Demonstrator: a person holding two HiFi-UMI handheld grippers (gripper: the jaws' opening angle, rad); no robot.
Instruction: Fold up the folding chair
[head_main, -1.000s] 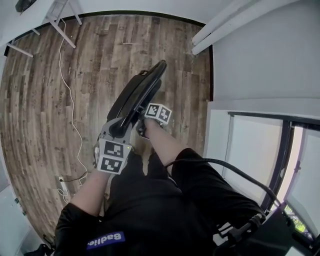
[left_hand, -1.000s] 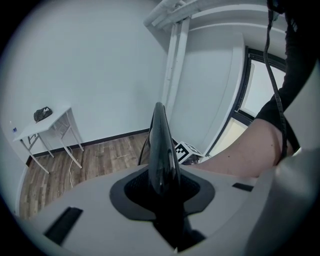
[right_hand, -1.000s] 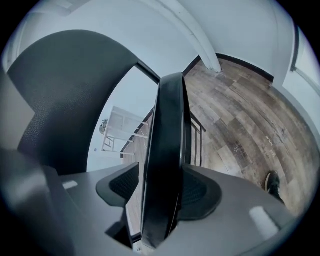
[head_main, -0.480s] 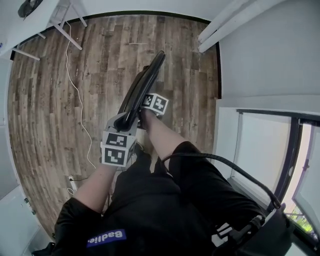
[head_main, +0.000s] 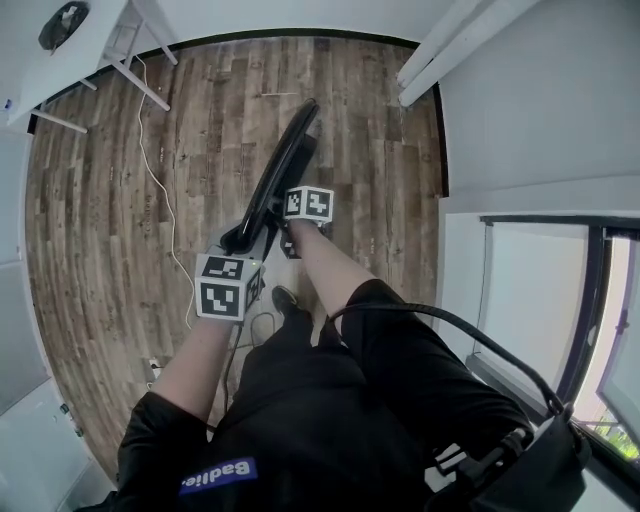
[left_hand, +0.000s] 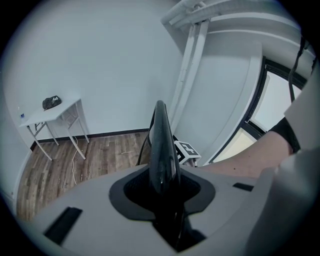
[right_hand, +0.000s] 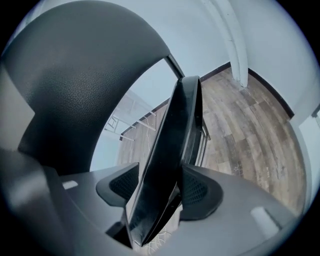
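folding chair (head_main: 283, 170) is seen edge-on in the head view as a thin black slab, slanted over the wood floor (head_main: 120, 220) in front of the person, near end held at both grippers. seat and back appear to be closed flat together, so the fold is judged done or nearly done. whether the far end rests on the floor cannot be told.

left gripper (left_hand: 162, 185): pads are clamped on the chair's thin upper edge, which fills the gap between them; its jaws have just been opening slightly, with the edge kept between them. right gripper (right_hand: 160, 195): jaws are closed on a wider panel of the chair, which sits crooked across the gap, with the right pad pressed flat and the left pad met only lower down.

risks, as judged:
- slip at the left grip: only a narrow glossy edge is held, and the clamp was just eased, so the chair could be dropped or swung down.
- twist at the right grip: the panel is held askew, so it could be rotated out between the pads if the weight is shifted.
- reopening: if the two halves are not pinched together, the seat could fall open again.
- a dropped chair could land on the shoe (head_main: 287, 298) just below the grippers.
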